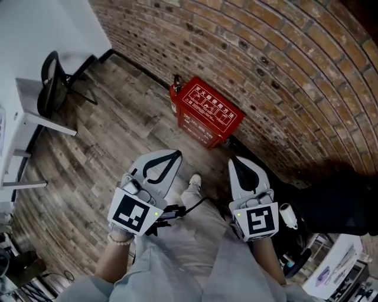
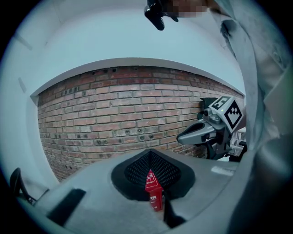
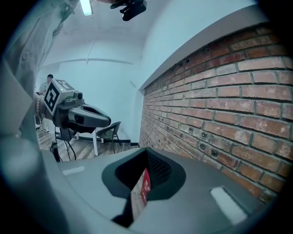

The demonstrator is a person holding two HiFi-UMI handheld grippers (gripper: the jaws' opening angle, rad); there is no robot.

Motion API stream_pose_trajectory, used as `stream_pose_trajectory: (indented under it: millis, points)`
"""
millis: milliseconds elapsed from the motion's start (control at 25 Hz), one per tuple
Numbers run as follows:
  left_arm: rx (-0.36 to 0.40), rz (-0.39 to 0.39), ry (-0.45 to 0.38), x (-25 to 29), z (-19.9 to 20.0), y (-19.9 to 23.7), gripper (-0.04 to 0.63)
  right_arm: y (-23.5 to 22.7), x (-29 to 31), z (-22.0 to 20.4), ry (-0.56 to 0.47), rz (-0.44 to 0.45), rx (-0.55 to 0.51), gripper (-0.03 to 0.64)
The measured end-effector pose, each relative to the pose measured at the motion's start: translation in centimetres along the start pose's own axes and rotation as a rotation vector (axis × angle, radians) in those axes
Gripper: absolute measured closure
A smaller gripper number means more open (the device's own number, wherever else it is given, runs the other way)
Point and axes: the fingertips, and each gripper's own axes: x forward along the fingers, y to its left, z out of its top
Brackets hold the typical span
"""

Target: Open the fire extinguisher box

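Grey left gripper (image 1: 169, 156), grey right gripper (image 1: 235, 161) hovering, fingers together, empty, short of red metal fire extinguisher box (image 1: 208, 112) by brick wall (image 1: 266, 65); likely best parting fingers before reaching squarely for its top edge.

**Head view.** Soft, even indoor light falls on the grey-brown wood-plank floor (image 1: 118, 130) and the red brick wall (image 1: 266, 65). The red rectangular fire extinguisher box (image 1: 207, 115) shows to you in sharp focus and saturated colour. The lower right sinks into deep shadow, and the brick courses bow strongly toward the edges.

**Gripper views.** You look through a fisheye circle with black corners. A bright white ceiling strip lamp (image 3: 85, 6) glares at the top, the pale painted wall (image 3: 105, 82) takes a bluish cast, and the rim is smeared and soft.
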Motion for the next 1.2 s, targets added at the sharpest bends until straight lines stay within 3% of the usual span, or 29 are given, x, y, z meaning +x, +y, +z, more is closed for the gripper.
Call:
stream_pose_trajectory:
  millis: [600, 1200]
  points:
    - [-0.019, 0.043, 0.013, 5.8, 1.8, 3.1, 0.598, -5.5, 3.4, 0.5, 0.002, 0.030, 0.005, 0.614]
    - [-0.022, 0.021, 0.041, 7.1, 1.7, 4.1, 0.598, -6.1, 3.8, -0.5, 0.030, 0.012, 0.031, 0.614]
